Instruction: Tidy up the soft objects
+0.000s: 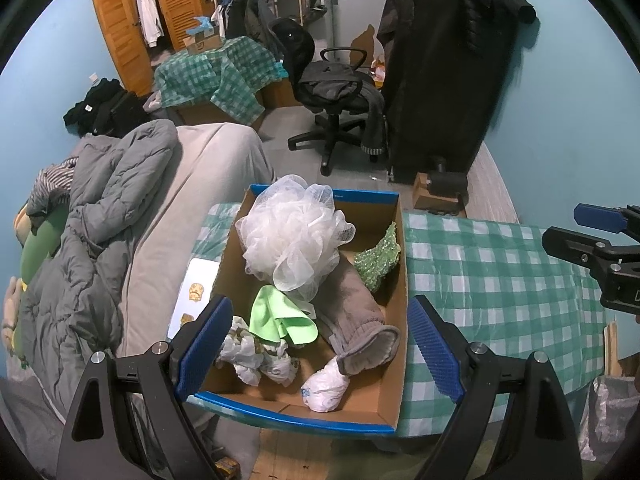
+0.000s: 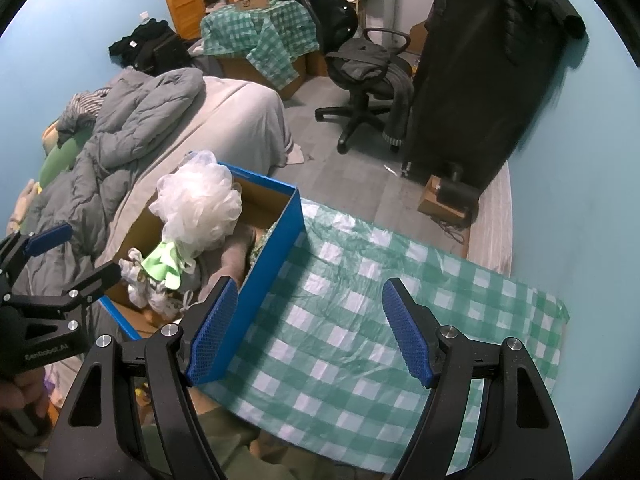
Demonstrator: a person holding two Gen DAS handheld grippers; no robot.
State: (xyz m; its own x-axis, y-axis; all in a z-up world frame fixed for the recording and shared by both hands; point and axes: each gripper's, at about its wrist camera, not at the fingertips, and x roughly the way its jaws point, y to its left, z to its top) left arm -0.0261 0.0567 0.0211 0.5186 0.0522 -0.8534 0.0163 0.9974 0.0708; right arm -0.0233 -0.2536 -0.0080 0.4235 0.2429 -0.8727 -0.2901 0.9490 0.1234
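A blue-edged cardboard box point(image 1: 394, 344) point(image 2: 276, 240) sits at the left end of a table with a green checked cloth point(image 1: 488, 268) point(image 2: 340, 320). In it lie a white mesh bath pouf point(image 1: 292, 232) point(image 2: 200, 204), a light green cloth point(image 1: 280, 316) point(image 2: 164, 264), a grey sock point(image 1: 356, 320), a green sparkly sponge point(image 1: 378, 258), a white wad point(image 1: 326, 386) and crumpled patterned fabric point(image 1: 256, 356). My left gripper point(image 1: 320, 344) is open and empty above the box's near end. My right gripper point(image 2: 310, 332) is open and empty over the cloth, right of the box.
A bed with a grey duvet point(image 1: 100, 216) point(image 2: 120, 128) lies left of the table. A black office chair point(image 1: 332, 92) point(image 2: 360, 68), a dark coat rack point(image 1: 452, 60) point(image 2: 488, 64), a second checked-cloth table point(image 1: 216, 72) and a small box on the floor point(image 1: 436, 196) stand beyond.
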